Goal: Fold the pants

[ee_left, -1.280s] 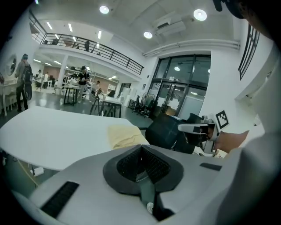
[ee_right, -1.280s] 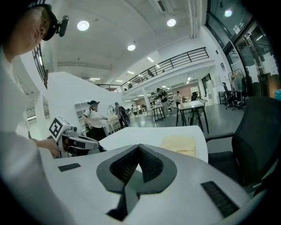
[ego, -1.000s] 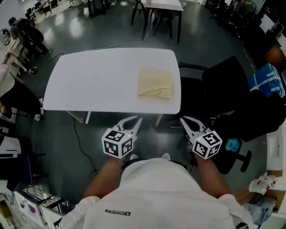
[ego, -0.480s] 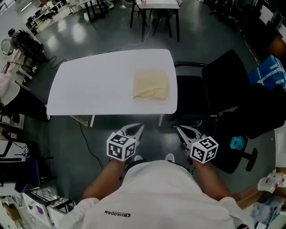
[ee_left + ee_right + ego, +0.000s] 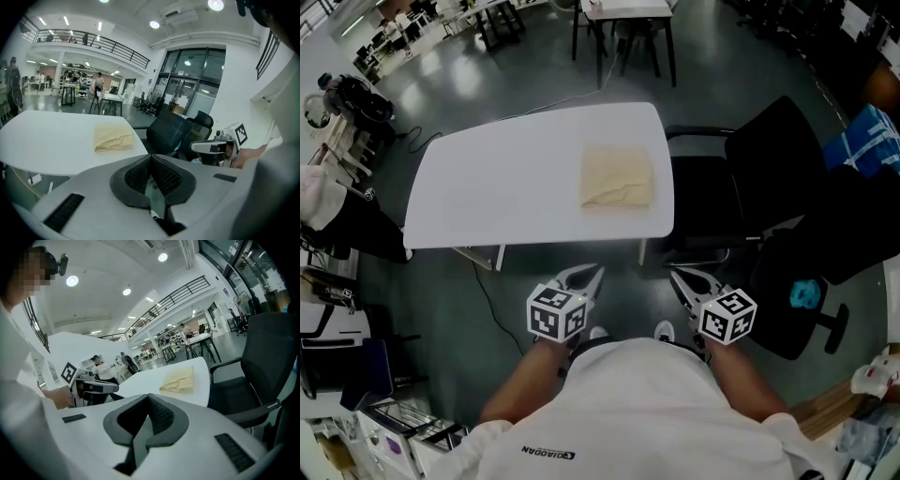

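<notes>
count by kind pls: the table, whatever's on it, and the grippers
white table: 1
folded pants: 1
grippers: 2 (left gripper, right gripper)
total: 4

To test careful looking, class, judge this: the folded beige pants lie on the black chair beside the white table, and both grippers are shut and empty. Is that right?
Not quite. The folded beige pants lie on the white table, at its end by the black chair, as the head view shows. The left gripper and right gripper are indeed shut and empty.
</notes>
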Motion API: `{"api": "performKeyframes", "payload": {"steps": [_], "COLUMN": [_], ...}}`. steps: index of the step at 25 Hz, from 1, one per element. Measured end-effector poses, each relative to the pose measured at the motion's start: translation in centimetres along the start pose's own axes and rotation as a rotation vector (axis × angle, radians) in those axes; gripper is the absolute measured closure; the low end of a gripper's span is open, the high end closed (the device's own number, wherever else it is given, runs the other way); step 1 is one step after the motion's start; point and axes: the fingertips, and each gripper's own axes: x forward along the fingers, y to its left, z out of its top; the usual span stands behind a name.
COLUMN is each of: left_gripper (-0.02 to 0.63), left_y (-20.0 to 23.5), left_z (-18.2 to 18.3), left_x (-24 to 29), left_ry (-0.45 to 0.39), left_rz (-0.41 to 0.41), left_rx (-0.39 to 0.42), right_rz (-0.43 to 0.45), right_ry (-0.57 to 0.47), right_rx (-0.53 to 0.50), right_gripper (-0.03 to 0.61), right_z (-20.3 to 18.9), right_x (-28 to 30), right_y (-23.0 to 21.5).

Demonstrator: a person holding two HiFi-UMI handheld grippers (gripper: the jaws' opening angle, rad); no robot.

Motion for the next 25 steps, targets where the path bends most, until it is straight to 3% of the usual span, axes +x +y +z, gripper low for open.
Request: {"api": "performKeyframes", "payload": {"steps": [11, 25], "left_gripper": [0.589, 0.589], "left_y": [0.1, 0.4], "left_z": [-2.0, -1.1], "left_x": [-0.4, -0.4], "left_ry": [0.042, 0.027], "left_rz": [0.014, 0.006], "left_rx": [0.033, 0.046], "right_rz": [0.004, 0.007], "right_ry": [0.003, 0.01], "right_rx": [-0.01, -0.038], "right_gripper": [0.561, 0.56], "right_z": [-0.3, -0.2], "right_x": [0.6, 1.2], "right_y": [0.3, 0.7]}}
